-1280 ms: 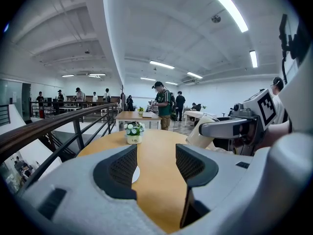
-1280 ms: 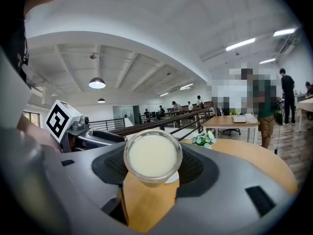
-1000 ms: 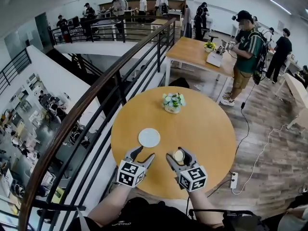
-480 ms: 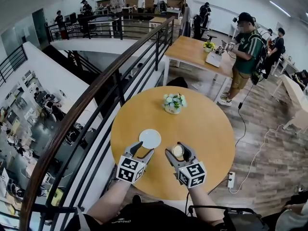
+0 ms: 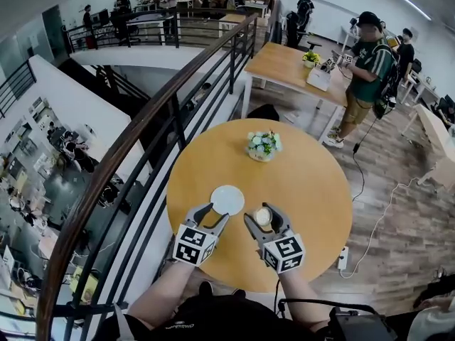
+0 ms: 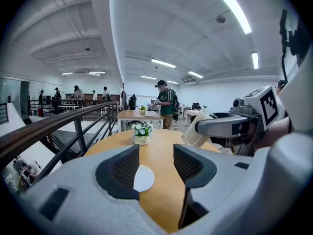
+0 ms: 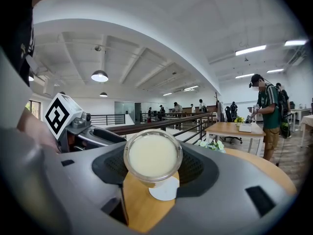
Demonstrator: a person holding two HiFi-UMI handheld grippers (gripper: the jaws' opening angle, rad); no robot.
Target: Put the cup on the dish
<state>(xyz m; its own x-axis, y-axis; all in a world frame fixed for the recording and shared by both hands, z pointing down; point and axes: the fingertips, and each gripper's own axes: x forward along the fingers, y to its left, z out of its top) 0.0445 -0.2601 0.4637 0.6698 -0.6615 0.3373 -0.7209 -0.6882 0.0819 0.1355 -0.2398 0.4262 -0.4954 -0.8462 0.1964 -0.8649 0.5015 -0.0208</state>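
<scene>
Two parts of the job look done, judging by how things lie: the cup (image 5: 264, 217) is taken up, and it has been brought close to the dish (image 5: 227, 199). The right gripper (image 5: 264, 223) has its jaws clamped on the cup's sides, one pad on each flank. It holds the cup clear of the table (image 5: 306, 190), near the table's near edge. In the right gripper view the cup (image 7: 152, 155) shows a round, pale end to the camera, so it seems to lie tilted rather than upright.

The white dish sits bare toward the table's near-left edge, just beside the cup and a little farther in. A flower pot (image 5: 263, 145) stands well apart, by the far edge.

The left gripper (image 5: 213, 216) hovers at the dish's near side. Its jaws have just been closing but stand apart, with nothing between them; only the dish (image 6: 144, 178) shows beyond the gap.

What is left, as I judge it, is the last short carry over the dish, righting the cup, setting it down and letting go.
</scene>
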